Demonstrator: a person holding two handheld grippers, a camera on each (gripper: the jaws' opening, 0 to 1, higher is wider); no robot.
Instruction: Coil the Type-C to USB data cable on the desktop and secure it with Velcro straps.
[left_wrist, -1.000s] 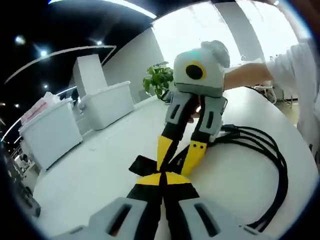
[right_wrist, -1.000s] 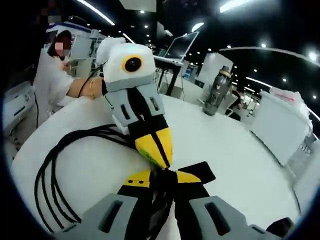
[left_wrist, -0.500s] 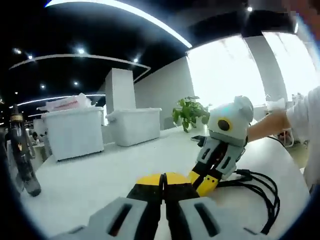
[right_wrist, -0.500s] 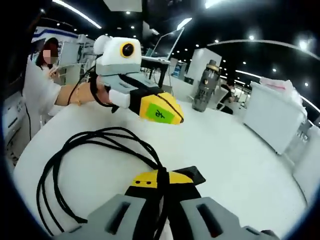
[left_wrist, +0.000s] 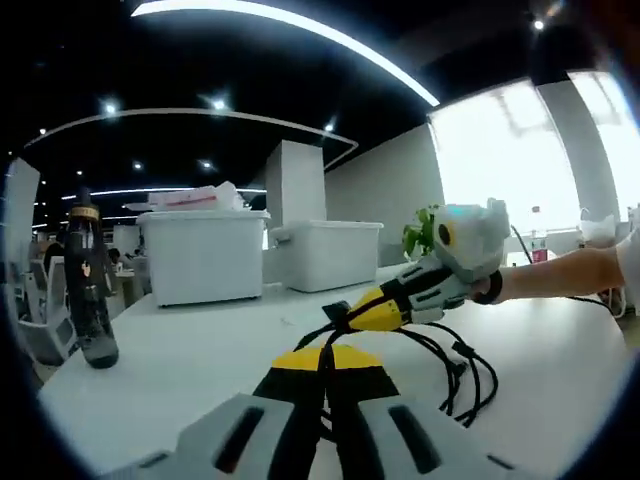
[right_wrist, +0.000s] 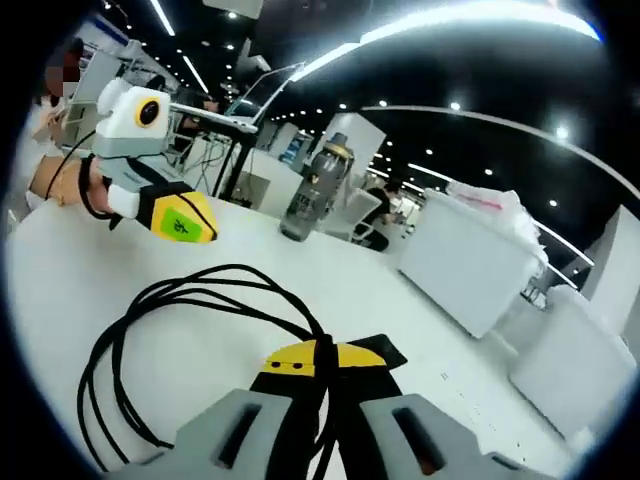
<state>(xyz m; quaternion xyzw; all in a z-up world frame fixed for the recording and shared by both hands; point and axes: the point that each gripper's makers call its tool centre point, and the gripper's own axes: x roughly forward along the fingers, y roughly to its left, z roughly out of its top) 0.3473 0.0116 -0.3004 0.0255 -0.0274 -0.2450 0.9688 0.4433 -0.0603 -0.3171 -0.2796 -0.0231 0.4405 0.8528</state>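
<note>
left claw (right_wrist: 185, 222) now farther from cable (right_wrist: 150, 330)

Green sticker (right_wrist: 181, 226) on the left hand-held gripper (right_wrist: 205, 228), dark mark on it too blurred to read

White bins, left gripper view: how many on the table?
2. A larger white bin sits left of centre at the table's far edge; a smaller white bin is just to its right. More may be hidden beyond the frame.
</note>
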